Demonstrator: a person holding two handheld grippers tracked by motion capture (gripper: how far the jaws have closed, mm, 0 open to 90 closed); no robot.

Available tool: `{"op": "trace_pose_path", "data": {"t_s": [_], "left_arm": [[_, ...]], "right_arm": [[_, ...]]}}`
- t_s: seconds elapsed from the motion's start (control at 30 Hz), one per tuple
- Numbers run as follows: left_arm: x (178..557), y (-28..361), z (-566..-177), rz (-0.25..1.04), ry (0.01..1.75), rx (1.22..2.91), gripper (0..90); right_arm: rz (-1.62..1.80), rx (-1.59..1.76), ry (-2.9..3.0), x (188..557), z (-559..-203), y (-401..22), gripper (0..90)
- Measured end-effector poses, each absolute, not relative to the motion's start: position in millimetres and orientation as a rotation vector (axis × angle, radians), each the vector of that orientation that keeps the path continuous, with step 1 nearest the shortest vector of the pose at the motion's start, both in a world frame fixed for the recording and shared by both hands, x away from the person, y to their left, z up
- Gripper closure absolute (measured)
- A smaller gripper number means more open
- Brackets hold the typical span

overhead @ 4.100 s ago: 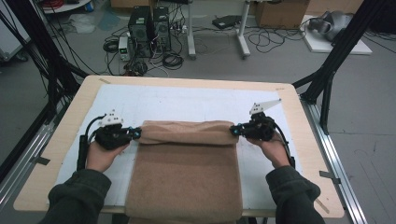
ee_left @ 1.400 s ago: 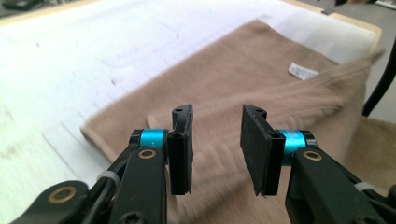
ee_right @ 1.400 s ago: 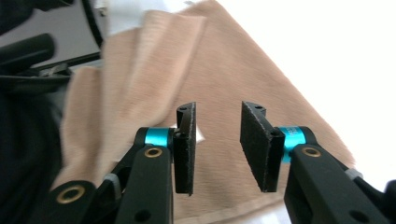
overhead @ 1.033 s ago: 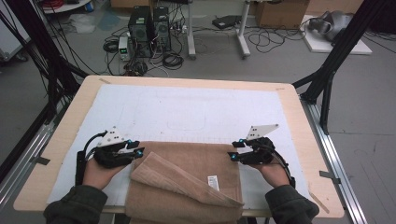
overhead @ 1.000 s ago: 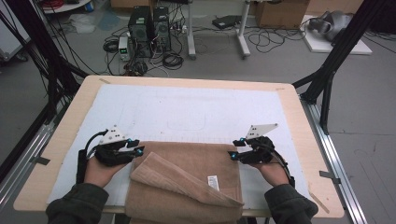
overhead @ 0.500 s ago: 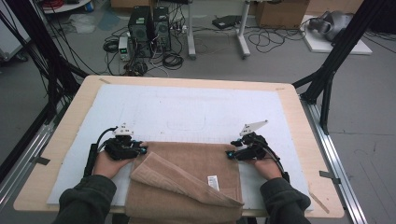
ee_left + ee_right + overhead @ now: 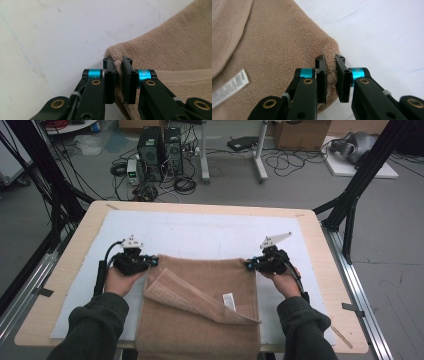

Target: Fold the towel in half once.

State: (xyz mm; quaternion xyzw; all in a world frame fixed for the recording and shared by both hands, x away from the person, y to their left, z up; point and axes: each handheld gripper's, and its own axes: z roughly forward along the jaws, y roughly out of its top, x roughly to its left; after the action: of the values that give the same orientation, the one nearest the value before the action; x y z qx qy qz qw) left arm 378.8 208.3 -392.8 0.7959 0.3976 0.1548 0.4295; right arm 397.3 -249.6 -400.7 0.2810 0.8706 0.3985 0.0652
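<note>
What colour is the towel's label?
White, the label lies on the tan towel; clearest in the right gripper view.

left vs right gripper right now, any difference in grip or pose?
The left gripper pinches the towel's far left corner; the right gripper pinches its far right corner. A loose folded flap with a white label lies nearer the left gripper's side and runs toward the right. The right gripper's grey plate stands up more than the left's. Both are shut on towel, jaws pointing inward, having just closed.

We see the white worktop [image 7: 200,232] evenly lit from above, shadows soft and short, while the floor behind stays dimmer. In both gripper views the jaws stay sharp; the towel [image 7: 274,45] softens with distance, without glare.
</note>
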Motion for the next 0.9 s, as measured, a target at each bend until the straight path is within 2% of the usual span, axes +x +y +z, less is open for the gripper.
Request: {"op": "trace_pose_path", "data": {"t_s": [0.23, 0.33, 0.37, 0.4, 0.43, 0.47, 0.63, 0.9], "left_arm": [[427, 202, -319, 0.544, 0.967, 1.935, 82.4], [444, 201, -307, 0.548, 0.983, 1.926, 80.5], [446, 200, -309, 0.573, 1.009, 1.926, 74.5], [448, 201, -312, 0.577, 1.041, 1.934, 63.3], [449, 204, -316, 0.565, 1.061, 1.938, 55.4], [448, 207, -321, 0.564, 1.070, 1.949, 51.6], [438, 222, -345, 0.474, 1.072, 1.931, 53.8], [419, 209, -368, 0.404, 1.000, 1.996, 57.3]], "right_arm": [[1.163, 0.814, 2.507, 442, -325, -248, 82.1], [1.166, 0.822, 2.461, 462, -299, -250, 80.3], [1.167, 0.820, 2.444, 465, -299, -250, 74.5], [1.163, 0.840, 2.412, 468, -301, -250, 64.4], [1.159, 0.882, 2.406, 471, -305, -250, 60.6], [1.170, 0.919, 2.424, 473, -310, -251, 57.0], [1.191, 0.932, 2.464, 461, -336, -256, 53.2], [1.240, 0.952, 2.537, 432, -361, -260, 50.4]]}}
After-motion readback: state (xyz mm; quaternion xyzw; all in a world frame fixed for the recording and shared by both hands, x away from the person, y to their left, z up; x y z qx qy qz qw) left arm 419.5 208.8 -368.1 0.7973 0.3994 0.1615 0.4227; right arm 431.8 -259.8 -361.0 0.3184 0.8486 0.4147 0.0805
